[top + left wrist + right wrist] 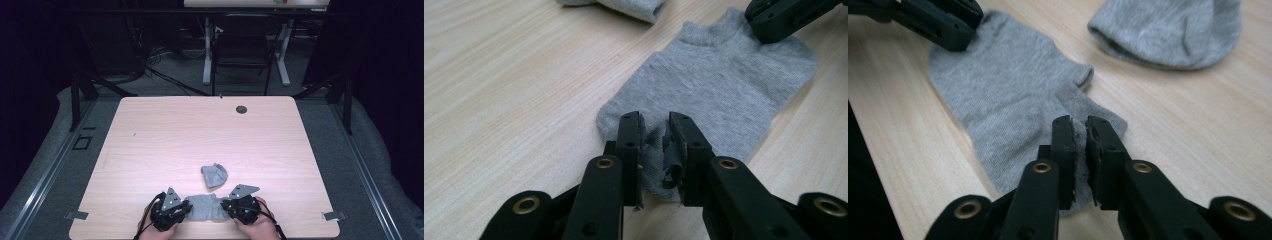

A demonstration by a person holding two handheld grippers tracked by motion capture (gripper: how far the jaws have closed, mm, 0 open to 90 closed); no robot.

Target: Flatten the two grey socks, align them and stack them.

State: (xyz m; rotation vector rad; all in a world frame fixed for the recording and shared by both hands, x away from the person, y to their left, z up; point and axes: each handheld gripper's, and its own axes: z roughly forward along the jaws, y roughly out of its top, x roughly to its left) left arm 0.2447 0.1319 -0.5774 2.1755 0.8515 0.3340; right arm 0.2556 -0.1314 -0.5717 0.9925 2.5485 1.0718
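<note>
Both hand-held grippers, left [655, 150] and right [1081, 152], pinched opposite ends of the flat grey sock [204, 207]. Likely a folding step. Next probably needs a joint lift off the worktop [200, 135].

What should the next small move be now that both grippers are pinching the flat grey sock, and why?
Probably lift both ends together, just off the wooden table. The left gripper and right gripper each have their jaws closed on opposite ends of the flat sock, which lies spread between them. The bunched sock sits apart, farther back, so a small lift should not disturb it.
</note>
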